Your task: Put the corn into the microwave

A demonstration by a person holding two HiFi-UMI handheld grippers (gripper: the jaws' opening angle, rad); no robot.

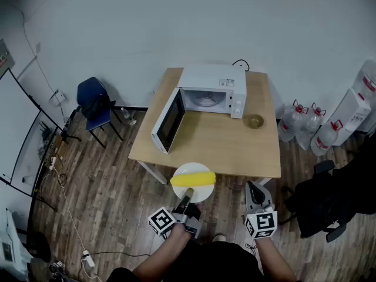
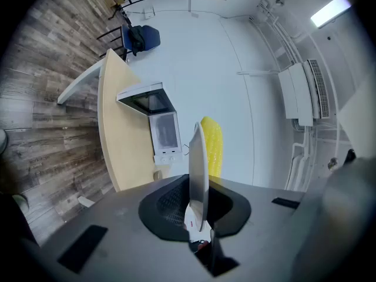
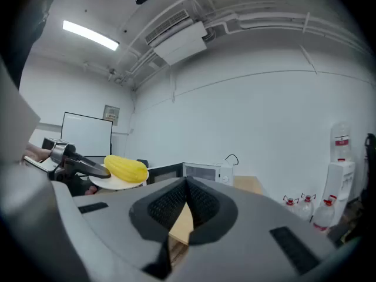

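— What's nearest?

— The left tongs (image 1: 186,198), at 11 o'clock from the person. They are clamped tight on the near rim of a white plate (image 1: 200,193). The left gripper view shows that rim edge-on, pinched between the pads.

— And the corn?

— The corn (image 1: 192,178) lies on the plate, a yellow cob running from 9 to 3 o'clock. The plate is held up in the air at 12 o'clock. In the head view it overlaps the near edge of the worktop (image 1: 223,145).

— The other hand?

— The right tongs (image 1: 254,188) are at 1 o'clock, just short of the worktop's near edge. Their jaws are together with nothing between them.

— Farther out?

— The white microwave (image 1: 214,81) stands at 12 o'clock on the far half of the worktop. Its door (image 1: 168,121) stands wide open toward 10 o'clock, and the cavity faces the person. A small bowl (image 1: 254,121) stands on the worktop just beside the microwave, on its 3 o'clock side.

— Beyond the worktop?

— A blue chair (image 1: 94,101) stands on the wood floor at 10 o'clock. There are water bottles (image 1: 299,122) at 2 o'clock, near the wall.
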